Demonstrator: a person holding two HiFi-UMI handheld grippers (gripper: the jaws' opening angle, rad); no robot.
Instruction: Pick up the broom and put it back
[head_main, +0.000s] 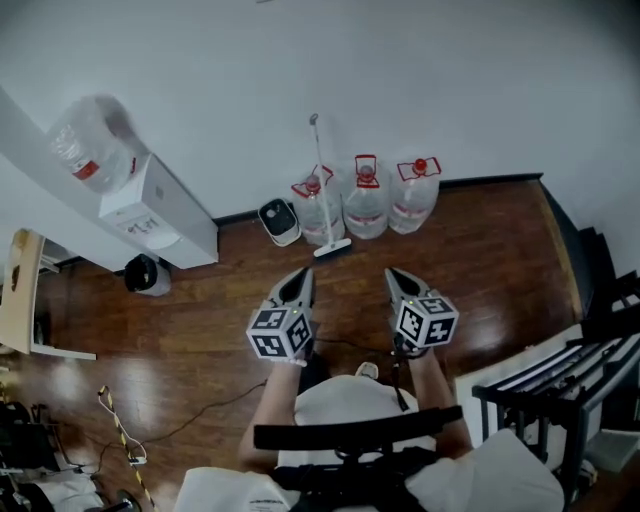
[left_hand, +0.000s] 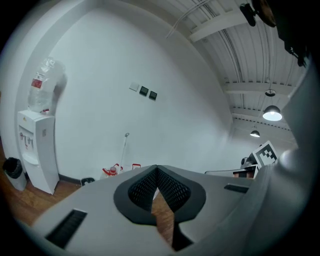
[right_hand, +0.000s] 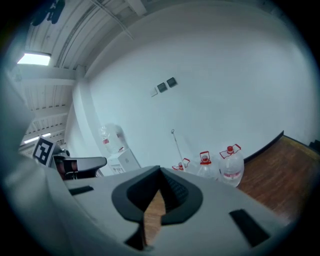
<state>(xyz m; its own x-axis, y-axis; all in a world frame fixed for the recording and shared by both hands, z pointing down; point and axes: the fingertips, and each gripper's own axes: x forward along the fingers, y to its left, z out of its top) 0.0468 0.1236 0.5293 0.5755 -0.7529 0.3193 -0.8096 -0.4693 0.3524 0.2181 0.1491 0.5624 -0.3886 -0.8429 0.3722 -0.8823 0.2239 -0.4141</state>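
The broom (head_main: 322, 180) stands upright against the white wall, its pale head (head_main: 333, 248) on the wooden floor beside the water jugs. It also shows as a thin pole in the left gripper view (left_hand: 124, 150) and in the right gripper view (right_hand: 176, 147). My left gripper (head_main: 303, 275) and right gripper (head_main: 395, 275) hang side by side a short way in front of it, both pointing toward the wall. Each has its jaws shut with the tips meeting and nothing between them (left_hand: 157, 170) (right_hand: 161, 172). Neither touches the broom.
Three large water jugs (head_main: 367, 200) with red handles line the wall right of the broom. A white water dispenser (head_main: 160, 210) stands at the left, a black bin (head_main: 147, 274) beside it. A small white device (head_main: 279, 221) sits left of the broom. A dark rack (head_main: 560, 385) is at the right.
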